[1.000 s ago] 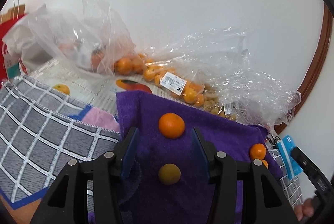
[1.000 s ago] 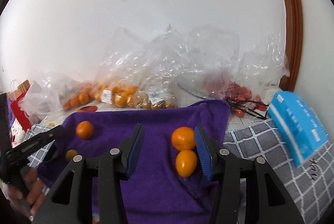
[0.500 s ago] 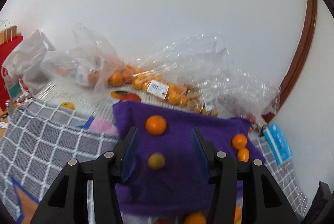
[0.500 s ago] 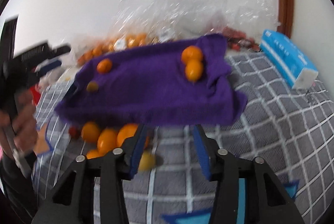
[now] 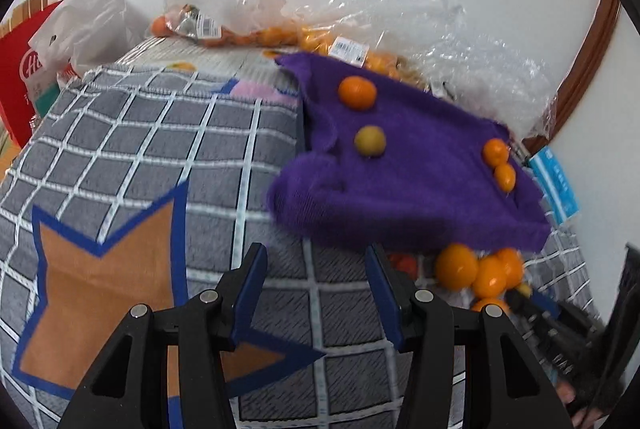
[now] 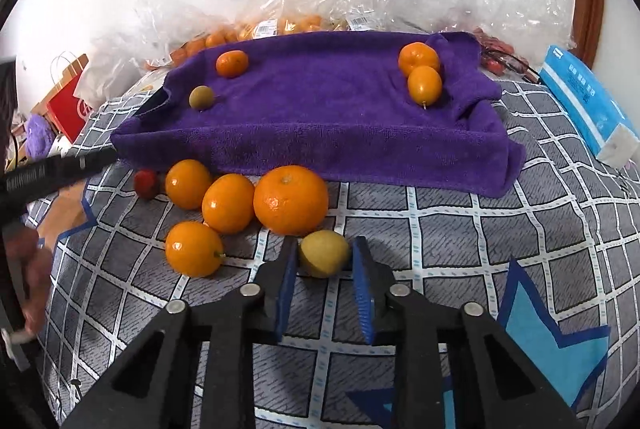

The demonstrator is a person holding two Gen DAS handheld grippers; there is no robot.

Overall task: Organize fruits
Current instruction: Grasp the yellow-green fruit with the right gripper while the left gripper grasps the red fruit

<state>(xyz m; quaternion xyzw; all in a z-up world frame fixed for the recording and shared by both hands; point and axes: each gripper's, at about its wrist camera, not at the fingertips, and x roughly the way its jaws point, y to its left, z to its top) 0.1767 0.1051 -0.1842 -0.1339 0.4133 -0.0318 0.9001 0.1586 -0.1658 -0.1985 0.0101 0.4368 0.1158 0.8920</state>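
Now right gripper (image 6: 325, 261) clamps yellow fruit (image 6: 324, 253); left gripper (image 5: 316, 285) apart; purple towel (image 6: 320, 117) holds four fruits

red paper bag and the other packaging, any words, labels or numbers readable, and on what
"Hi...": white script on the red paper bag, cut off by a white plastic bag; the rest is not readable.
Barcode price stickers on the clear fruit bags: print too small to read.
Blue tissue pack: white characters, too blurred to read.
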